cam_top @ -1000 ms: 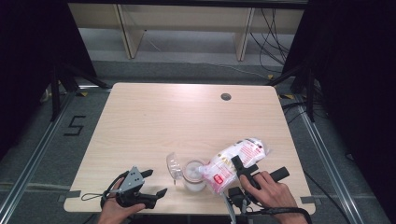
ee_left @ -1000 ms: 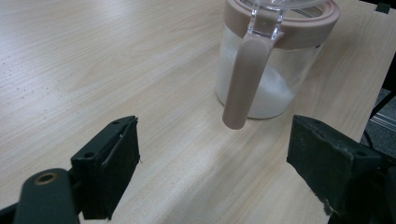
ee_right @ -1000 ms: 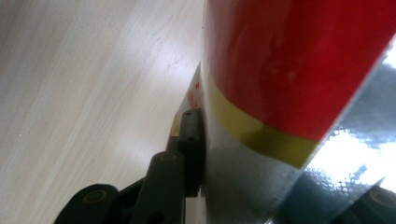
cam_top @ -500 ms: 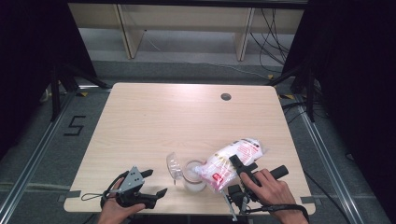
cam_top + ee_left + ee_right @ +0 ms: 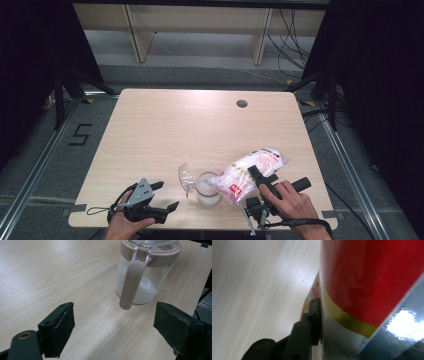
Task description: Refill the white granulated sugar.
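Item: clear glass jar with tan collar and handle (image 5: 206, 188), hinged lid open, near front edge of pale wooden table (image 5: 165, 125). White-and-red plastic pouch (image 5: 248, 171) tilted mouth-down over it for pouring, clamped in right gripper (image 5: 260, 181) fingers. Left gripper (image 5: 159, 195) idle, fingers wide, empty.

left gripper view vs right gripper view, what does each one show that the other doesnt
Left gripper view alone: a clear jar with a tan rim and handle, white powder inside, standing on the table ahead of the left tongs, whose jaws stand wide apart and hold nothing. Right gripper view alone: a red, yellow and clear bag pressed close against a jaw of the right tongs, which are shut on it. Both share the pale wooden table.
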A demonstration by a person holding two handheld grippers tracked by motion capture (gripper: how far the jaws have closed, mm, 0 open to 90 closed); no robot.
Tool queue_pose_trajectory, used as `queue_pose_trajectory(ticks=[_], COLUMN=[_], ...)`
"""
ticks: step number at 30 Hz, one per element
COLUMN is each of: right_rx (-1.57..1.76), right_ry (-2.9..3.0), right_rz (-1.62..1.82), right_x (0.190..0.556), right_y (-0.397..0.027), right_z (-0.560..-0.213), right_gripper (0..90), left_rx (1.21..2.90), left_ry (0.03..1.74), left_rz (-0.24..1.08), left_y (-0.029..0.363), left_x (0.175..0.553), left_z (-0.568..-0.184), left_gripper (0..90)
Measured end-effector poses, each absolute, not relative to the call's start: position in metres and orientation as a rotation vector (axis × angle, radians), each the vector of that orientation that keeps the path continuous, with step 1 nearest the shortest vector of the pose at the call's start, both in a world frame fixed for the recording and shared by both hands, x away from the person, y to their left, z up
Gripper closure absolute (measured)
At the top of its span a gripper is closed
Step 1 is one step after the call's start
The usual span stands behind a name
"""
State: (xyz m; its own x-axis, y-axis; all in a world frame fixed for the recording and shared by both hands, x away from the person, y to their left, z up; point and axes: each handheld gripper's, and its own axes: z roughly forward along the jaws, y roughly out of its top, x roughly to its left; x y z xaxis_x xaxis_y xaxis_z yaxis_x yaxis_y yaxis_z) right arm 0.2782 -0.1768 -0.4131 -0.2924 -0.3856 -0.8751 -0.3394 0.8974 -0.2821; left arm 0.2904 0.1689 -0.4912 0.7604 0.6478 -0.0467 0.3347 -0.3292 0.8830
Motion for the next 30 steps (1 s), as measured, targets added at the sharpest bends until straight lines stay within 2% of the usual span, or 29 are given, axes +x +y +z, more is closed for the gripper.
queue_pose_trajectory(ticks=[20,21,22,30], right_rx=[-0.433,-0.291,-0.372,-0.241], right_ry=[1.980,2.018,2.008,2.045], right_rz=[0.149,0.195,0.179,0.333], right_x=[0.295,0.291,0.295,0.307], right_y=[-0.202,-0.205,-0.205,-0.213], right_z=[-0.419,-0.425,-0.421,-0.427], right_gripper=[75.4,75.4,75.5,75.7], left_rx=[1.938,1.939,1.937,1.948], left_ry=[0.751,0.751,0.752,0.758], left_rz=[0.385,0.385,0.384,0.403], left_y=[0.170,0.170,0.169,0.170], left_x=[0.291,0.291,0.291,0.292], left_z=[-0.491,-0.491,-0.491,-0.491], left_gripper=[16.3,16.3,16.3,16.3])
